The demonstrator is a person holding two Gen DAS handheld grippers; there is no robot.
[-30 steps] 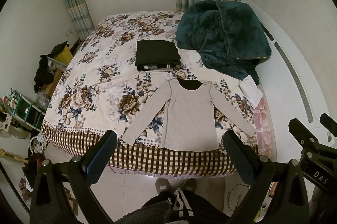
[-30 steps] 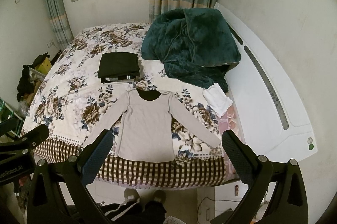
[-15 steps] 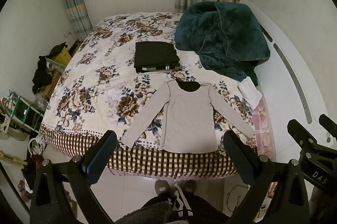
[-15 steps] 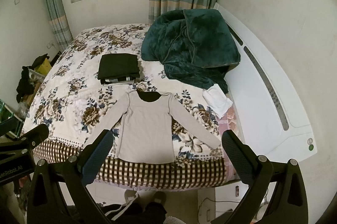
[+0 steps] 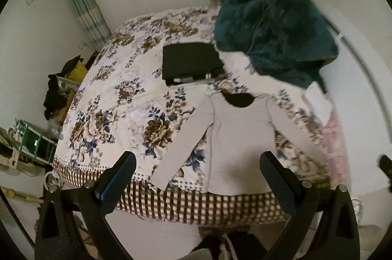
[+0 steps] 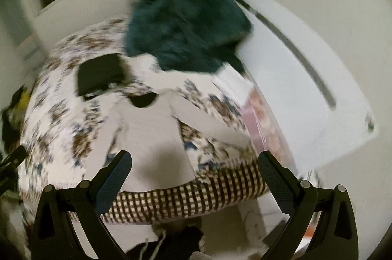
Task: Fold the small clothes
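A small beige long-sleeved shirt [image 5: 240,137] lies flat, sleeves spread, at the near edge of the floral bed [image 5: 117,98]. It also shows, blurred, in the right wrist view [image 6: 156,137]. My left gripper [image 5: 197,176] is open and empty, held above the bed's near edge in front of the shirt's hem. My right gripper [image 6: 194,174] is open and empty, just above the hem and the right sleeve [image 6: 210,125]. A folded black garment [image 5: 191,63] lies beyond the shirt's collar.
A dark teal fleece blanket [image 5: 274,32] is heaped at the far right of the bed, with a white folded cloth [image 5: 316,98] below it. The white headboard [image 6: 306,93] runs along the right. Clutter and a rack [image 5: 31,140] stand on the floor at left.
Both grippers have moved forward and down toward the shirt, which now looks larger. The right wrist view is motion-blurred and has swung to the right. The clothes have not moved.
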